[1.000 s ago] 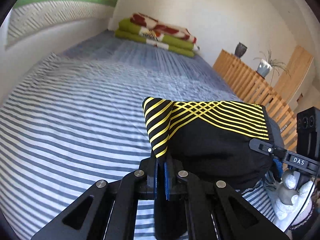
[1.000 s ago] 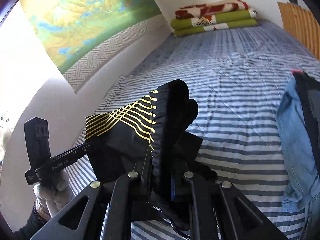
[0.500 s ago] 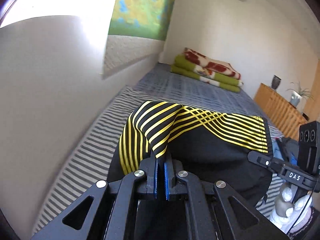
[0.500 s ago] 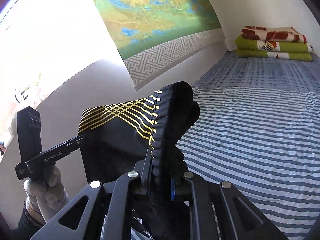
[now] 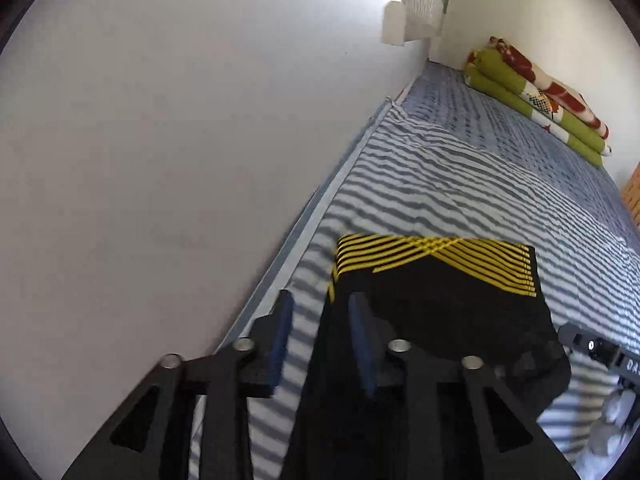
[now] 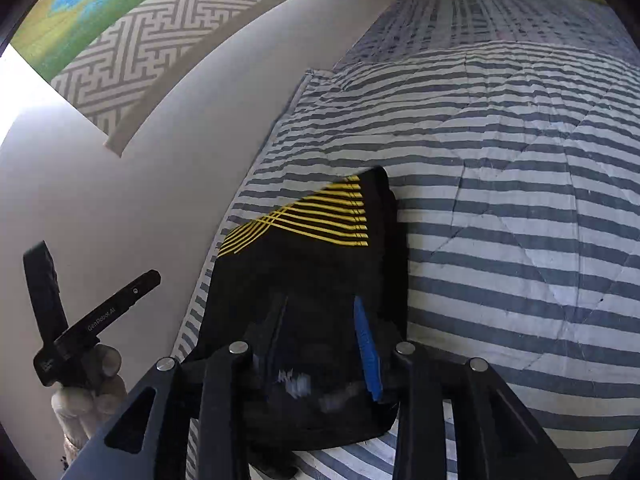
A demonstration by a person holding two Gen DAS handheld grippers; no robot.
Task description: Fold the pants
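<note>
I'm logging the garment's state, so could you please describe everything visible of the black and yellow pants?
The black and yellow pants are a folded bundle of soft black fabric with a band of crossing yellow stripes at the far end. They lie on the striped bedspread close to the wall-side edge. The left hand-held gripper and the right hand-held gripper are opening; blue pads stand apart, the cloth no longer pinched.

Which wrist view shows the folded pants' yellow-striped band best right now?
The left wrist view: the yellow-striped band runs across the pants, nearly whole. The right wrist view shows it slanted and narrower, along the pants' far edge.
</note>
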